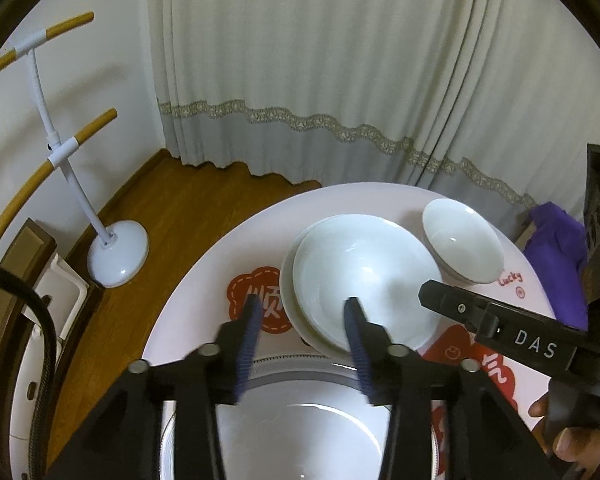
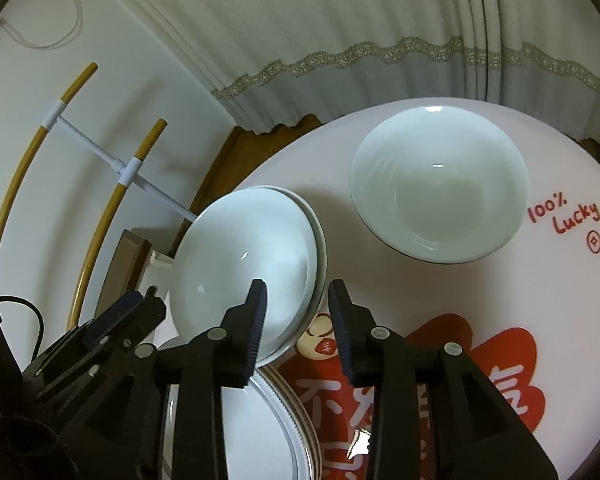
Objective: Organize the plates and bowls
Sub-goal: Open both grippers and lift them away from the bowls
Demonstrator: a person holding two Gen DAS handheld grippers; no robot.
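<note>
Left wrist: left tool [image 1: 302, 312] part-open astride stacked bowls' [image 1: 364, 276] rim.

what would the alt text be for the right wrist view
The open right gripper hovers over the near rim of two stacked white bowls on a round pink table. A single white bowl sits farther back, and a rimmed plate lies below.

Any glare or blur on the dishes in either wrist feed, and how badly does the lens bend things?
Left wrist: the blue-padded left gripper fingers are motion-smeared; the stacked white ceramic bowls look sharp, with soft sheen only. Right wrist: small bright glints on the single white bowl, none hiding it. Both views: dim greenish light, dark round fisheye border, and the pale curtain bowed.
</note>
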